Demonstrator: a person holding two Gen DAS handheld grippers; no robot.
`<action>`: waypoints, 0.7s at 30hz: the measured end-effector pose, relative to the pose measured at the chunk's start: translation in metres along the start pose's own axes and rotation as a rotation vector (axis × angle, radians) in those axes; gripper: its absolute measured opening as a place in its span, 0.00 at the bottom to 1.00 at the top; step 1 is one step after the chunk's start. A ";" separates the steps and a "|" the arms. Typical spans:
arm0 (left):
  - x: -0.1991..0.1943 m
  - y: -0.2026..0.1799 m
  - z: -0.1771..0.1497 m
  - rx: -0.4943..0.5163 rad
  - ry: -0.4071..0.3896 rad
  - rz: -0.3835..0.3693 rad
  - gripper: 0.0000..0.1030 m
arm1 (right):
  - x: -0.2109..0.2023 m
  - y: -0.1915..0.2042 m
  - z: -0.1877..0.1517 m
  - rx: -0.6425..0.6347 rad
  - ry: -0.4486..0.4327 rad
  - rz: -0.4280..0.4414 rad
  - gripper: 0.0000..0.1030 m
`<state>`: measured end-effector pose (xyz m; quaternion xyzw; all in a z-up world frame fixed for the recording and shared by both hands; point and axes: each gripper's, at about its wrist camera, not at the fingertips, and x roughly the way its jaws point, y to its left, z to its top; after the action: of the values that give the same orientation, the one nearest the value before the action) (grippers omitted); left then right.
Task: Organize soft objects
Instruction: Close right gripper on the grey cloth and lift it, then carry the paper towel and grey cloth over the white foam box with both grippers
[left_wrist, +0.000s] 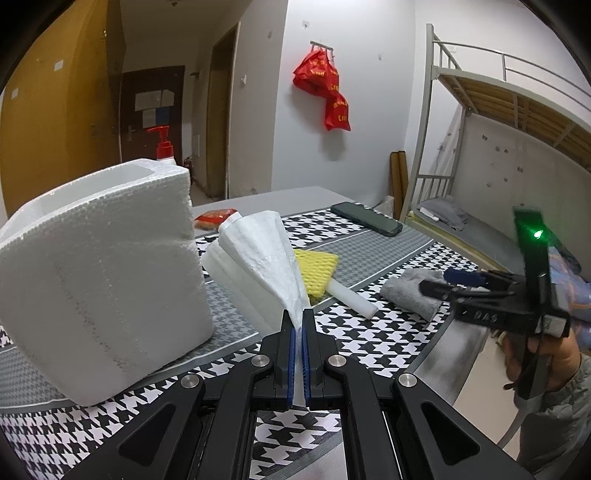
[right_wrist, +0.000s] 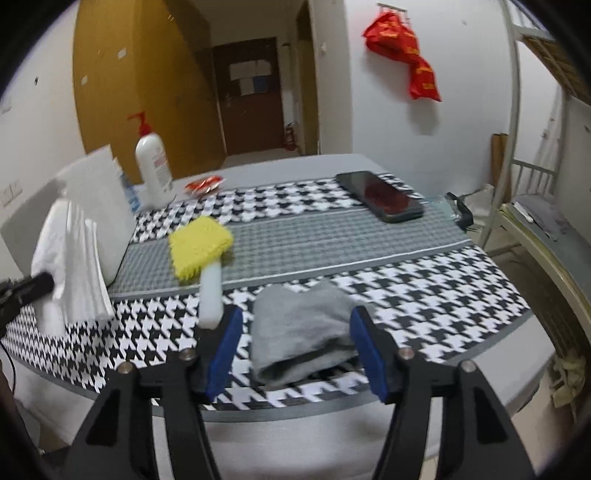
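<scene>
Left gripper (left_wrist: 297, 325) pinches a white cloth (left_wrist: 266, 254); right gripper (right_wrist: 295, 343) is spread.

The white cloth hangs up off the bench (right_wrist: 461, 280), beside a white foam box (left_wrist: 99, 266). The grey cloth (right_wrist: 299, 336) lies on the bench between the right fingers (right_wrist: 369, 354), which do not press it.

On the desk (right_wrist: 480, 280) before me, the foam box (left_wrist: 103, 266) stood far left with the pump bottle (right_wrist: 153, 166) behind it. The sponge brush (right_wrist: 201, 251) lay right of the box, the folded cloth (right_wrist: 299, 332) nearer, the phone (right_wrist: 380, 195) far back right.
</scene>
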<state>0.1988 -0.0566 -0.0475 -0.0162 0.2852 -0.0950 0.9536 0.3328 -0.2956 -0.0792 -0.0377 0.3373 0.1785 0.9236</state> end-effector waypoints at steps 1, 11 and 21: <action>0.000 0.001 -0.001 -0.001 0.000 -0.002 0.03 | 0.002 0.001 -0.001 -0.006 0.005 -0.003 0.67; -0.002 0.009 -0.005 -0.020 0.000 -0.017 0.03 | 0.033 0.005 -0.006 -0.051 0.077 -0.073 0.68; -0.007 0.016 -0.010 -0.036 -0.008 -0.019 0.03 | 0.042 0.009 -0.006 -0.052 0.092 -0.091 0.70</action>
<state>0.1902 -0.0391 -0.0539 -0.0364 0.2830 -0.0988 0.9533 0.3559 -0.2754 -0.1106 -0.0853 0.3723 0.1430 0.9130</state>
